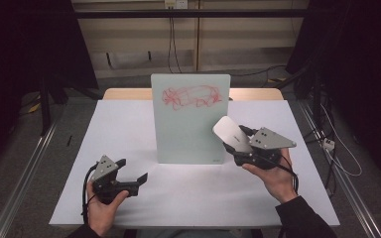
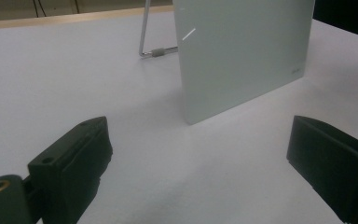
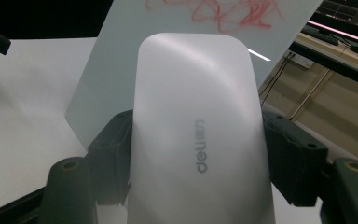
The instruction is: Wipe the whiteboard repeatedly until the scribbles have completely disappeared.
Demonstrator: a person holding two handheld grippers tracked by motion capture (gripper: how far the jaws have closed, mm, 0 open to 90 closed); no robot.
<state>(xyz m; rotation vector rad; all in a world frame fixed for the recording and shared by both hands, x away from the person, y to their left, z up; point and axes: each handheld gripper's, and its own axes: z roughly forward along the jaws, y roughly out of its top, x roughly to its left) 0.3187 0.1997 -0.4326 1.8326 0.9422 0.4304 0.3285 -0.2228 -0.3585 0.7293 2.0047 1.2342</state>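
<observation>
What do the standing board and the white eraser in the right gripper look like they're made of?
Board: looks like glass or glossy acrylic, pale green tint, sharp glint streaks, red marker scribble sitting on the surface; a bent metal wire stand props it.
Eraser: likely moulded plastic, smooth satin white shell, soft highlights, grey printed logo. The right gripper is shut on it.

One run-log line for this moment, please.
right hand-held gripper: shut on white eraser | board: upright, red scribble uncleaned | left hand-held gripper: open, empty
</observation>
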